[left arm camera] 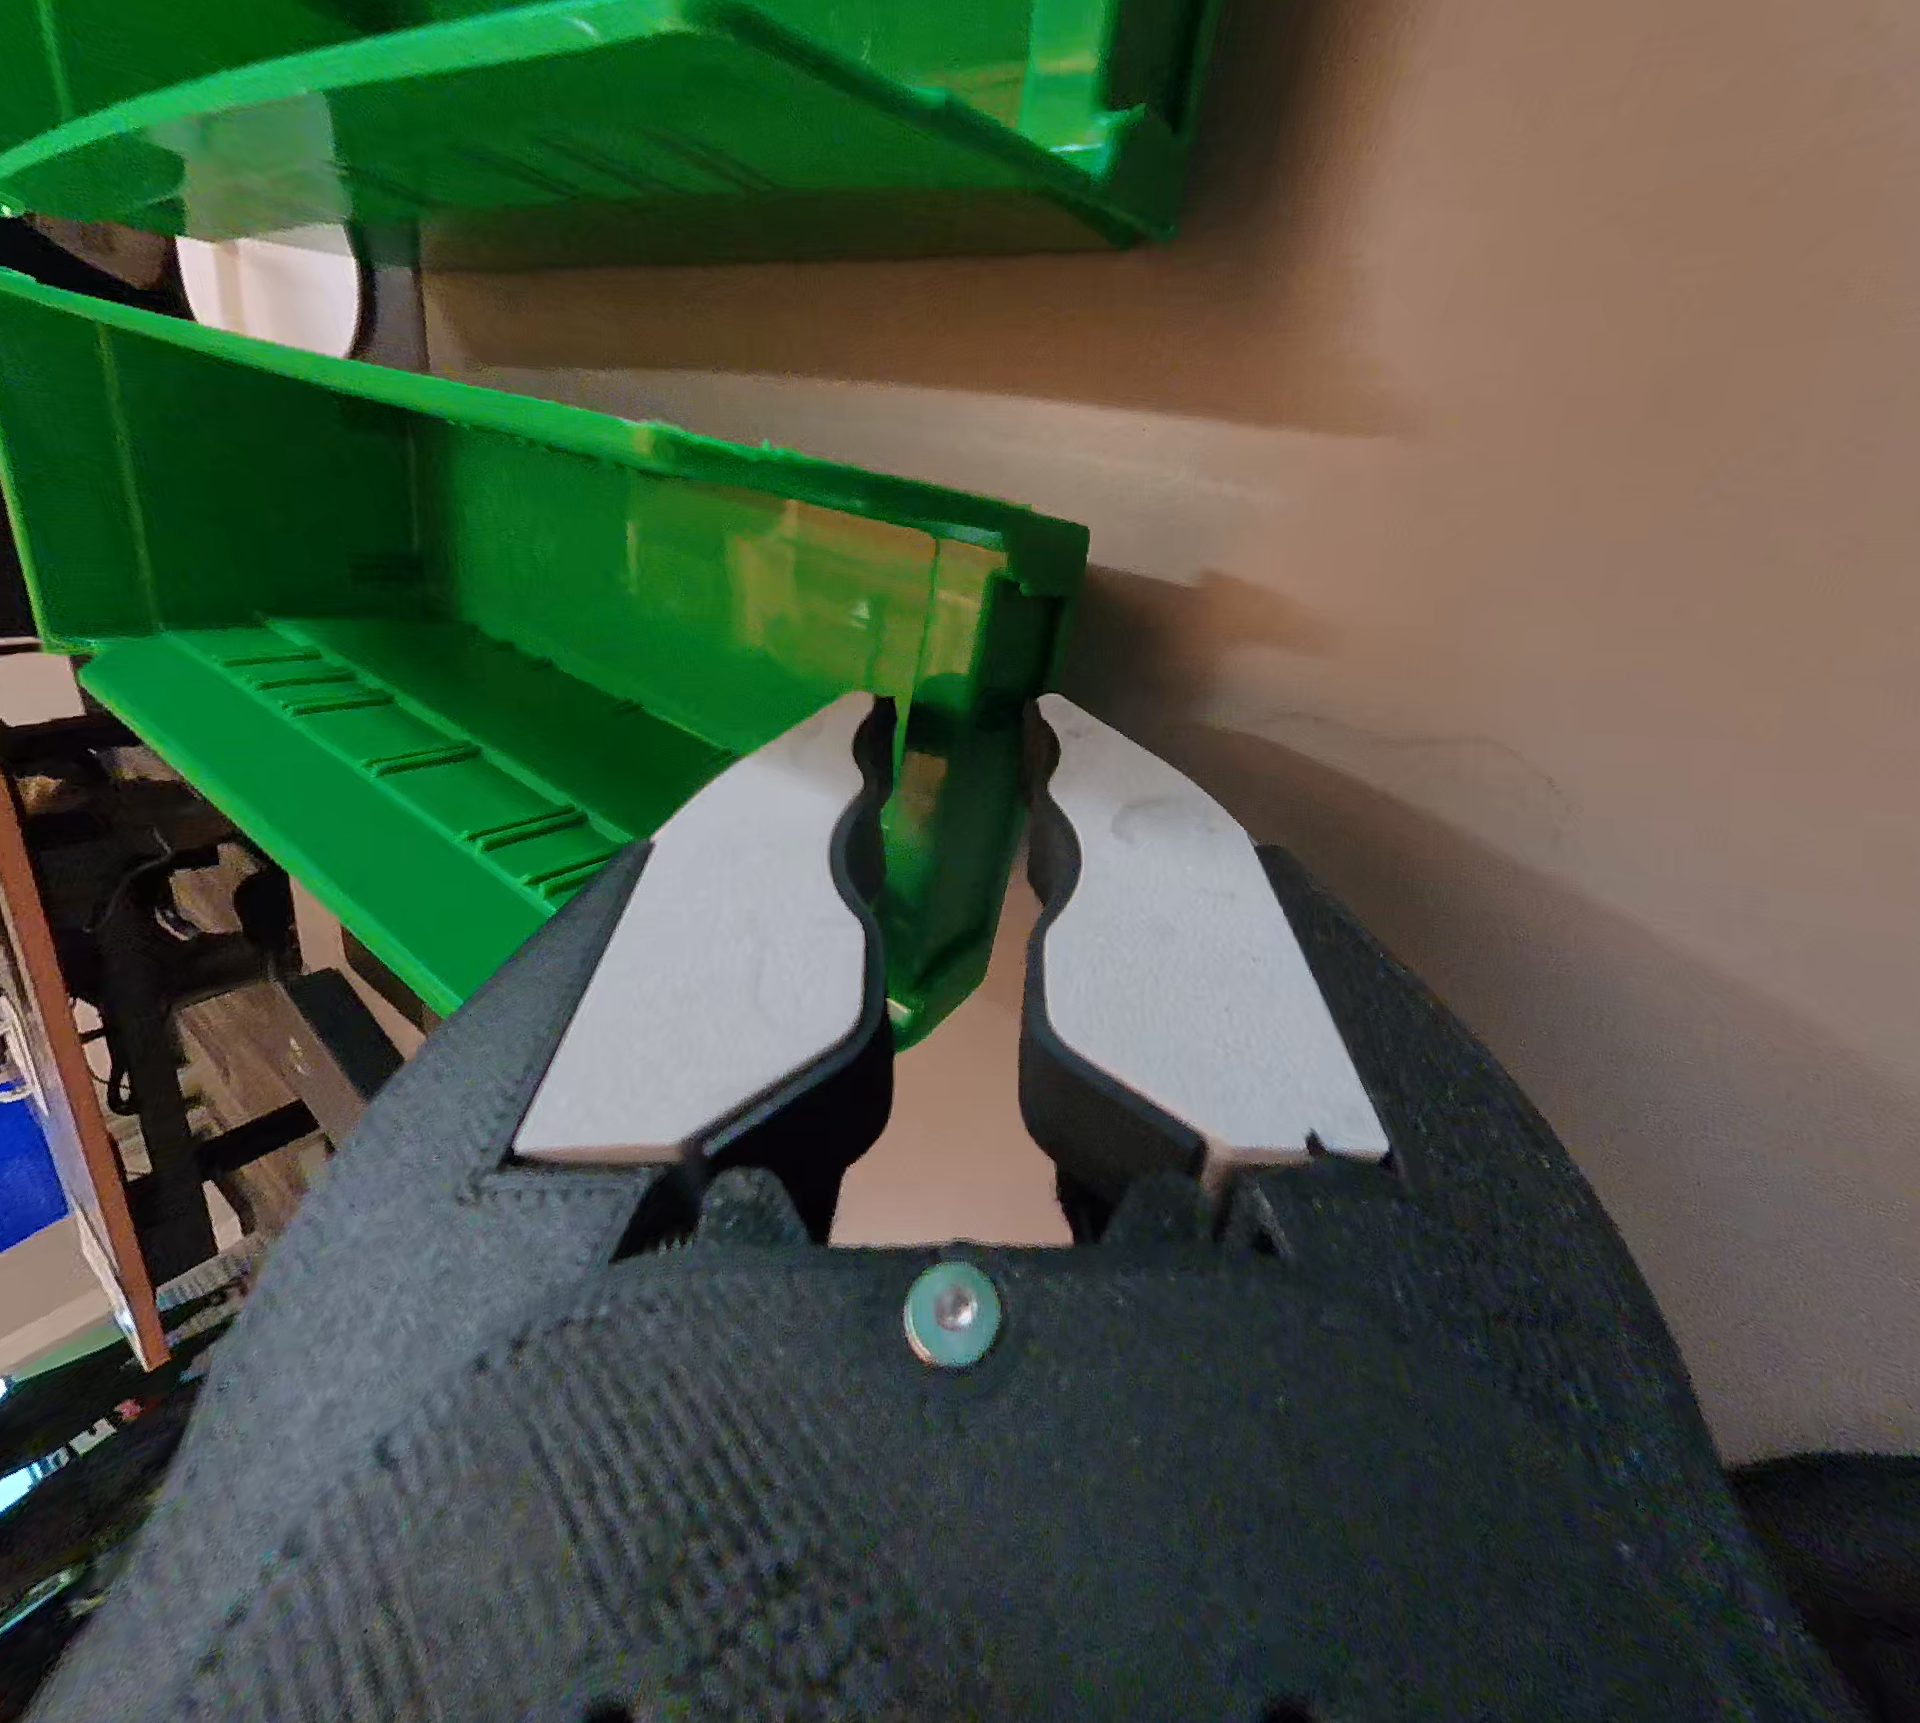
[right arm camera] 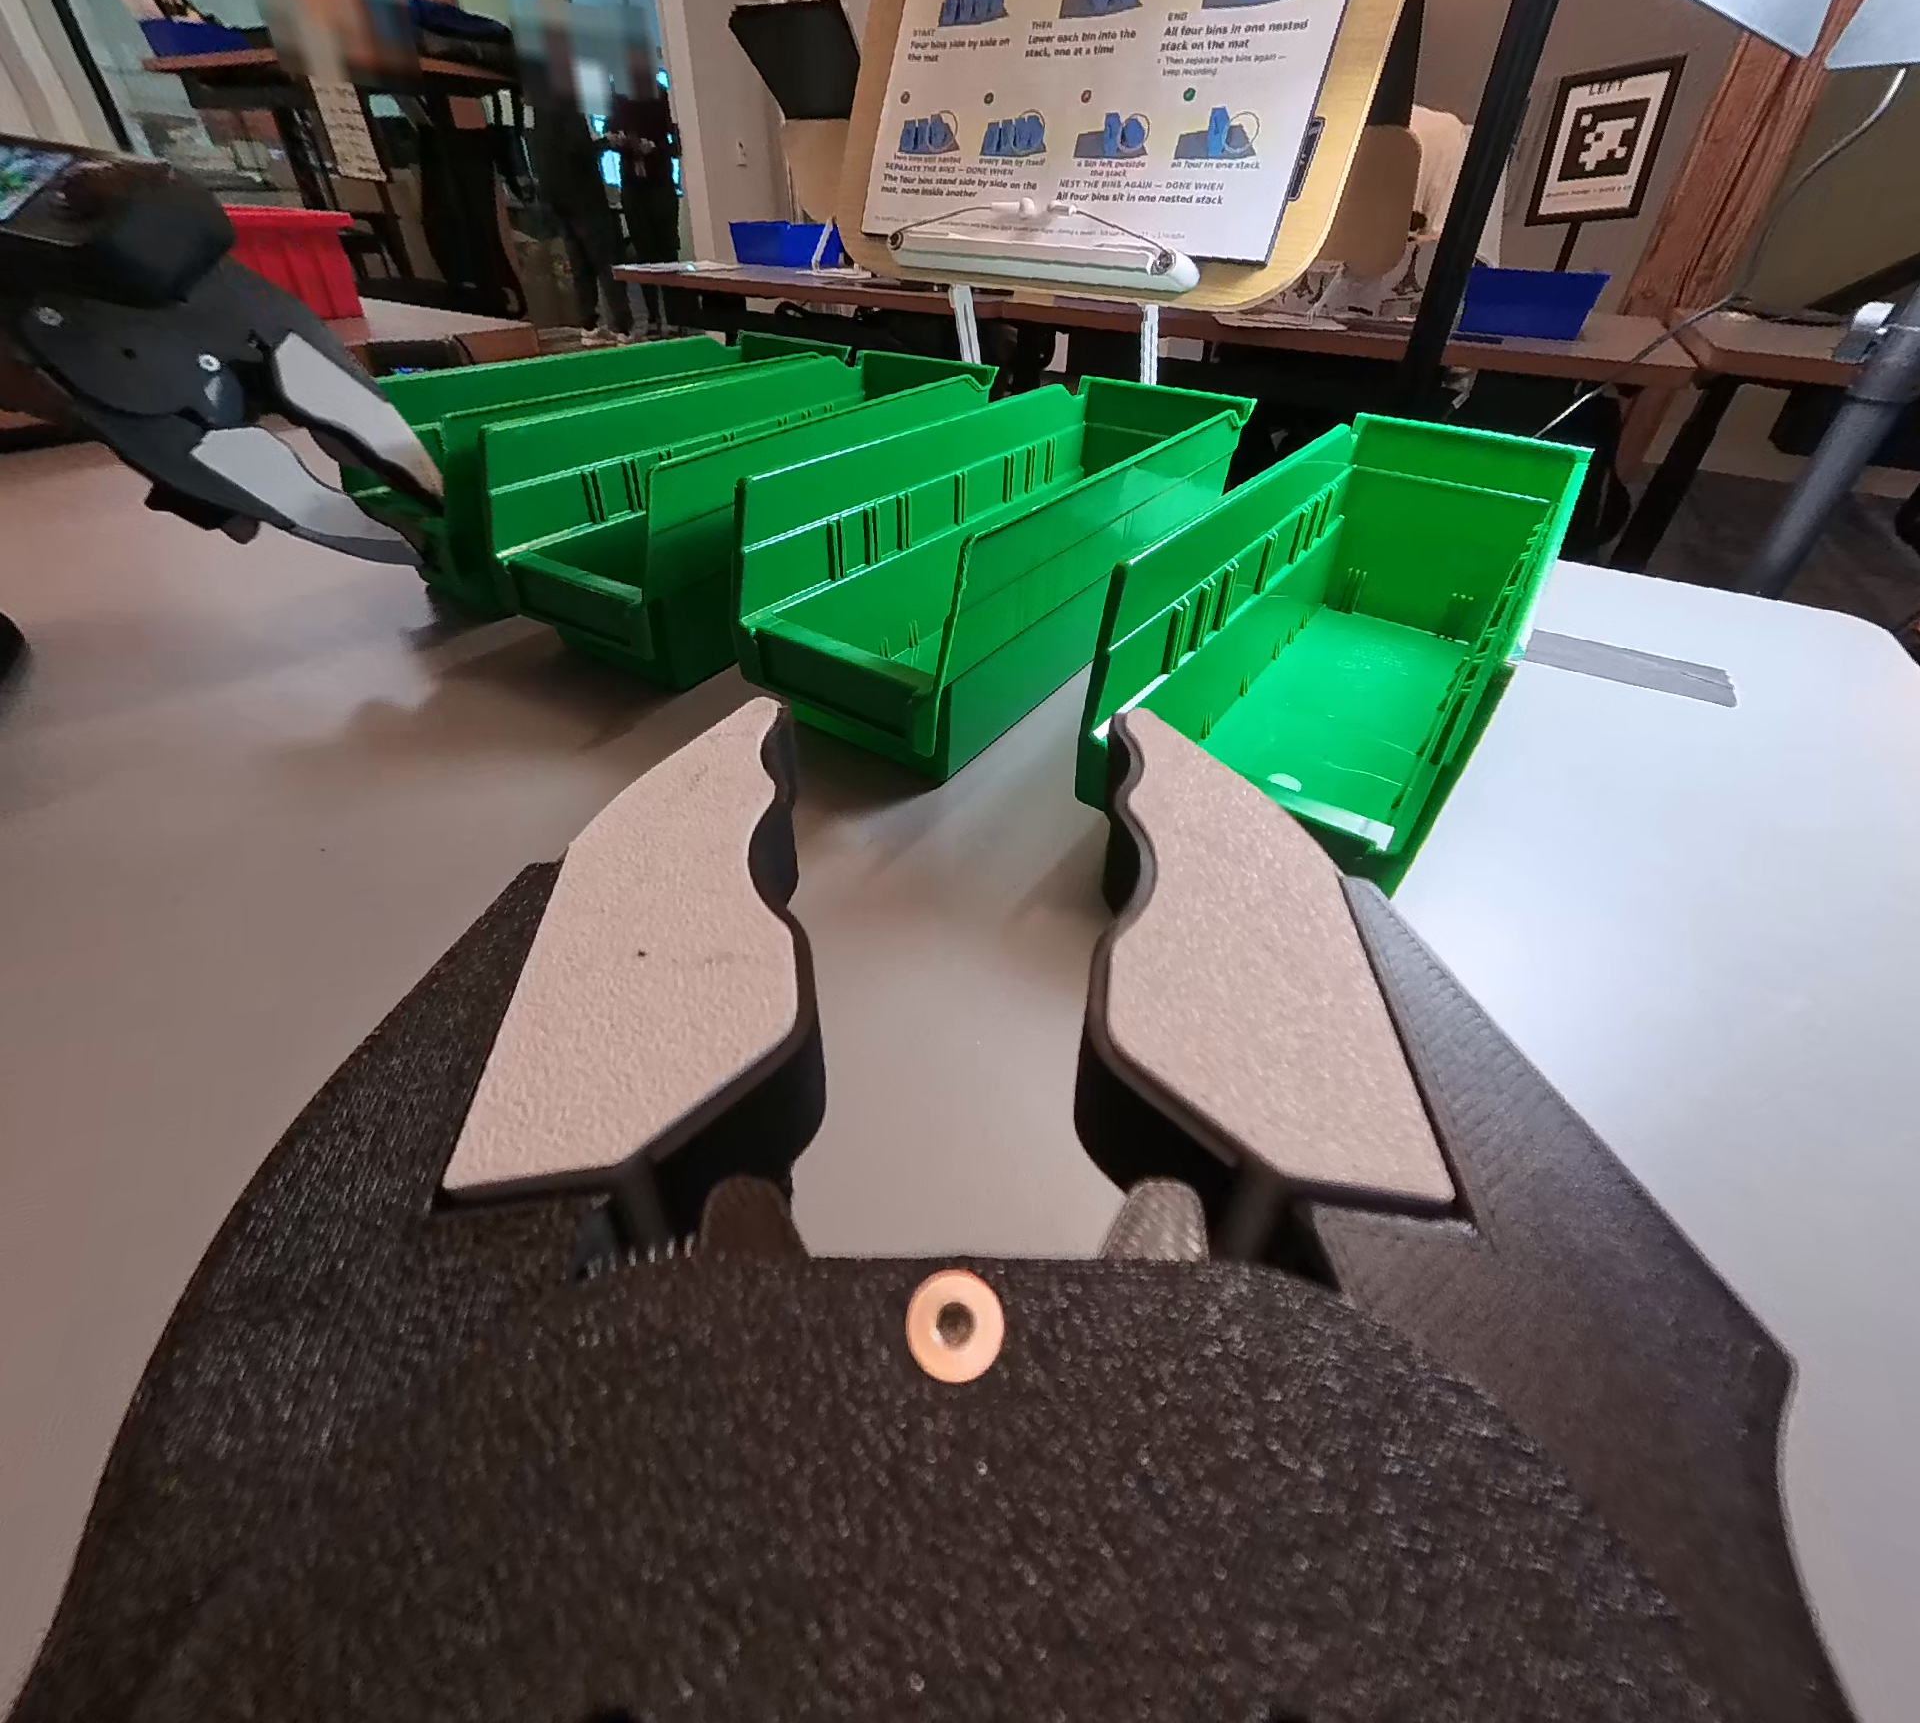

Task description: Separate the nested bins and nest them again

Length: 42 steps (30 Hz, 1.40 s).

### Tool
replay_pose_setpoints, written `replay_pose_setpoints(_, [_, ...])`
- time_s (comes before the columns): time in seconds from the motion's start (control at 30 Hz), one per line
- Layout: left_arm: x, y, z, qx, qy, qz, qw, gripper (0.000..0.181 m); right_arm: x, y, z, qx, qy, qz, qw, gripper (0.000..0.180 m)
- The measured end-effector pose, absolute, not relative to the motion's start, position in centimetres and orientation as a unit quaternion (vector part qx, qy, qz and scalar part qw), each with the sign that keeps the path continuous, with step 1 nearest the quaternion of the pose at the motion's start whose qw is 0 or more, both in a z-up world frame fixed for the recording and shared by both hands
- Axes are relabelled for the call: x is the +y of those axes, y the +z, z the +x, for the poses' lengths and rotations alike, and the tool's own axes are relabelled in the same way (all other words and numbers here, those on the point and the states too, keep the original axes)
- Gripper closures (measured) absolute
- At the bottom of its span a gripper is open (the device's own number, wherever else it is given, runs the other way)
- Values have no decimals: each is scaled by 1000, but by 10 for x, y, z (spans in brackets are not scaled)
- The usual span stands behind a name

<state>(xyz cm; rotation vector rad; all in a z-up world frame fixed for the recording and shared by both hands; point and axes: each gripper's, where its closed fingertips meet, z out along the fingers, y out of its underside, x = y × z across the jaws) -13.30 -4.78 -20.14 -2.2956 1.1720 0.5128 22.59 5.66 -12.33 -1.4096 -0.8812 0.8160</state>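
Note:
Four green bins stand side by side on the grey table (right arm camera: 312,790). My left gripper (left arm camera: 956,728) is shut on the front end of the leftmost bin (left arm camera: 416,551), with the bin's wall between its fingers. The right wrist view shows the left gripper (right arm camera: 426,520) at that bin (right arm camera: 499,395). The second bin (right arm camera: 665,530) also shows in the left wrist view (left arm camera: 623,94), close beside the held one. My right gripper (right arm camera: 948,728) is open and empty, low over the table in front of the third bin (right arm camera: 935,593) and the fourth bin (right arm camera: 1330,665).
An instruction board (right arm camera: 1122,11) on a stand rises behind the bins. A strip of grey tape (right arm camera: 1631,671) lies on the table at the right. A light stand pole (right arm camera: 1829,447) stands off the right edge. Tables with blue and red bins and people are far behind. The tips of one gripper are about 40 cm away from the tips of the other.

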Motion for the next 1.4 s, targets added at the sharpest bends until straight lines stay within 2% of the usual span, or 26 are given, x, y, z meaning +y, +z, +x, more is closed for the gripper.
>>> replay_pose_setpoints(0.1, [-49,-207,-135,417,160,-868,218,128,56,-122,227,-378,353,-606,604,124])
replay_pose_setpoints(0.17, [-48,-211,-141,414,166,-874,192,120,56,-122,227,-379,355,-606,603,124])
replay_pose_setpoints(0.27, [-43,-220,-149,417,188,-874,164,124,56,-122,226,-381,356,-605,602,124])
replay_pose_setpoints(0.4, [-37,-226,-161,433,236,-857,148,150,55,-121,228,-378,359,-603,604,124])
replay_pose_setpoints(0.63, [-38,-203,-150,445,254,-838,186,152,55,-122,228,-378,364,-605,599,125])
replay_pose_setpoints(0.87, [-30,-128,-143,436,295,-814,245,152,55,-123,226,-381,361,-607,597,125])
replay_pose_setpoints(1.03, [-16,-83,-93,467,290,-788,278,151,55,-124,226,-381,361,-608,595,126])
replay_pose_setpoints(1.23, [3,-95,-36,501,245,-792,247,151,55,-122,227,-380,362,-604,600,126])
replay_pose_setpoints(1.4, [18,-119,-31,489,259,-806,211,152,54,-122,227,-382,363,-603,599,126])
